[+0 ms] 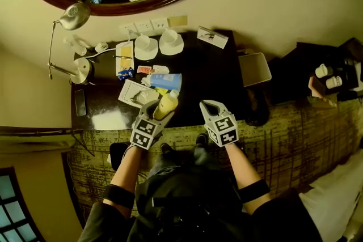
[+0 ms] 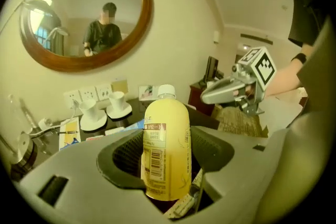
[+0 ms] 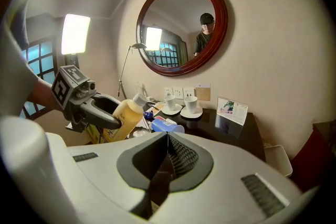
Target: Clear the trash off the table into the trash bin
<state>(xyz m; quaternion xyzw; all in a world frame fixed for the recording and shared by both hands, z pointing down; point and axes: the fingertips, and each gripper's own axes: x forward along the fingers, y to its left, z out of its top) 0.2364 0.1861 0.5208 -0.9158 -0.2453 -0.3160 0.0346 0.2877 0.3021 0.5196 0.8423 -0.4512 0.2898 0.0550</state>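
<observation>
A yellow bottle (image 1: 166, 105) with a white cap is held above the near edge of the dark table (image 1: 210, 73), and my left gripper (image 1: 160, 111) is shut on it. In the left gripper view the bottle (image 2: 166, 144) stands upright between the jaws of the left gripper (image 2: 168, 162). To its right, my right gripper (image 1: 206, 105) hovers with jaws shut and empty; the right gripper view shows the shut right gripper (image 3: 168, 140) and the held bottle (image 3: 124, 118) at left. A white trash bin (image 1: 254, 68) stands on the floor by the table's right side.
On the table lie a blue container (image 1: 167, 81), a crumpled wrapper on paper (image 1: 136, 94), a small red pack (image 1: 145, 69), two white cups on saucers (image 1: 146, 46), a card stand (image 1: 212, 37), a phone (image 1: 80, 102) and a desk lamp (image 1: 74, 15).
</observation>
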